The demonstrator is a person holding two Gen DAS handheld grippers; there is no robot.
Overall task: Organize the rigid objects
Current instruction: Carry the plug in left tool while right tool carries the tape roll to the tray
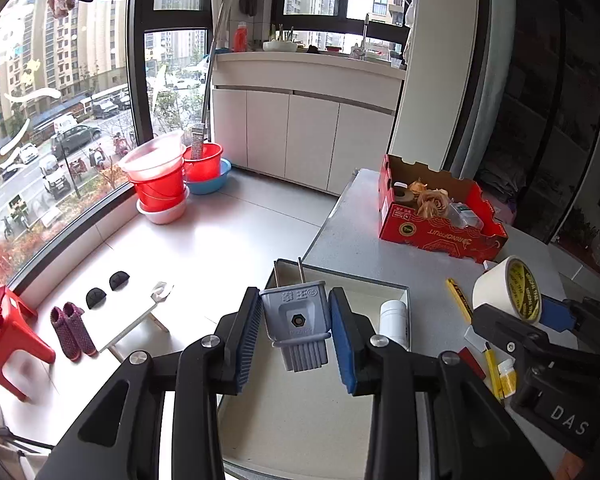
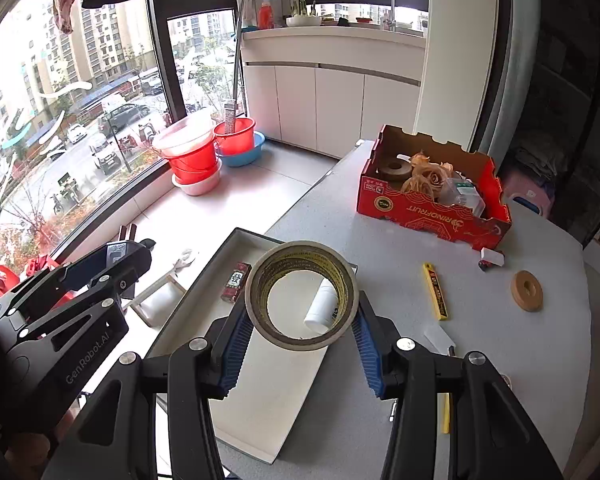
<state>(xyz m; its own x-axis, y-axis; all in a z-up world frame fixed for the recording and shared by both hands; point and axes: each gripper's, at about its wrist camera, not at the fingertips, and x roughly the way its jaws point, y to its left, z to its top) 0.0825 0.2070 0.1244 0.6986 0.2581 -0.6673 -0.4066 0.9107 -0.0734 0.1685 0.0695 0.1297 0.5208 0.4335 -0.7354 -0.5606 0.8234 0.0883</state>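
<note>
One grey plug (image 1: 296, 320) is clamped in the left gripper (image 1: 296, 334) and one tape roll (image 2: 302, 294) in the right gripper (image 2: 300, 336), both held above one white tray (image 2: 204, 320) containing one white bottle (image 2: 320, 306) and one small box (image 2: 236, 281).

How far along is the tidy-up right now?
Done: a white bottle and a small dark red box already lie in the shallow white tray. In hand: the left tongs grip a grey plug, the right tongs a tape roll. Left on the table: a yellow utility knife and a wooden ring.
</note>
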